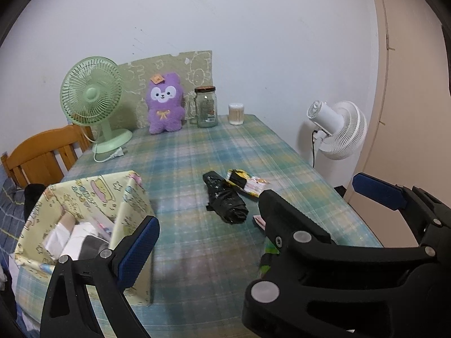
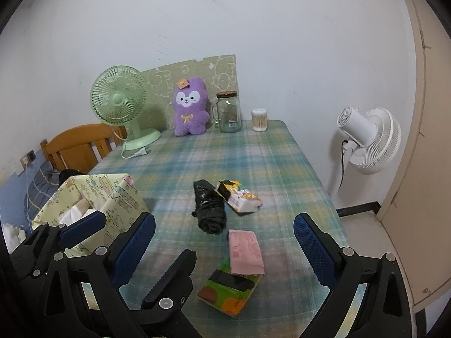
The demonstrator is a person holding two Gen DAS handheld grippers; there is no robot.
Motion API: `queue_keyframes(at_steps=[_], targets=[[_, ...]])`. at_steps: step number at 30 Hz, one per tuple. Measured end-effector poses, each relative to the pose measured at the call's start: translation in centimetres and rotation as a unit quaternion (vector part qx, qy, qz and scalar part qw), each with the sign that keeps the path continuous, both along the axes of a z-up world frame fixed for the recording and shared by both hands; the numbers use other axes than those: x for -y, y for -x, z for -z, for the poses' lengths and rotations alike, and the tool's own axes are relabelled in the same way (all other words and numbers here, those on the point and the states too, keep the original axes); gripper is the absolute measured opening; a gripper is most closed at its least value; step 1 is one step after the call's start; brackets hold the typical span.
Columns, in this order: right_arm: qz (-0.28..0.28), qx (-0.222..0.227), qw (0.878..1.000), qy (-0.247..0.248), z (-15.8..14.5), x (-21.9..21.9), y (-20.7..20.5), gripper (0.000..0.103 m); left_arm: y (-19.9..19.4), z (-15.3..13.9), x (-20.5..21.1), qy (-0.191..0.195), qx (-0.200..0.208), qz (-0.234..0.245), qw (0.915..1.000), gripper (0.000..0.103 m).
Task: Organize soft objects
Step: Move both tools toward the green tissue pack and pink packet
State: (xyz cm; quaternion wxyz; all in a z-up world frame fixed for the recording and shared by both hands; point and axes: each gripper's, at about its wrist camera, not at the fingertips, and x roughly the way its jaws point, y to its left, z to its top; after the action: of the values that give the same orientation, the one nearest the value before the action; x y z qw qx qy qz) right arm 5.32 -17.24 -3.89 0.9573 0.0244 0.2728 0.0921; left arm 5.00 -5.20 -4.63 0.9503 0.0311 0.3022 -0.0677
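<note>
plaid tablecloth point(image 2: 253, 152) lies beneath both grippers, left point(image 1: 255, 211) and right point(image 2: 225, 242), hovering with fingers spread, empty

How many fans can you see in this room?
2. A green desk fan stands at the table's far left corner, beside the purple plush toy. A white fan stands on the floor, right of the table. Others could be out of frame.

Bare cloth separates box point(image 2: 124, 197) from black bundle point(image 2: 210, 211).
</note>
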Motion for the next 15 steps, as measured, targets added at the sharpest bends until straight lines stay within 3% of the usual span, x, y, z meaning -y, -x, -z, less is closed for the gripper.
queue_keyframes(at_steps=[15], targets=[[0.018, -0.039, 0.999, -0.011, 3.8, 2.6, -0.9, 0.094, -1.3, 3.7, 2.5, 0.005, -0.053, 0.027, 0.9982, 0.098]])
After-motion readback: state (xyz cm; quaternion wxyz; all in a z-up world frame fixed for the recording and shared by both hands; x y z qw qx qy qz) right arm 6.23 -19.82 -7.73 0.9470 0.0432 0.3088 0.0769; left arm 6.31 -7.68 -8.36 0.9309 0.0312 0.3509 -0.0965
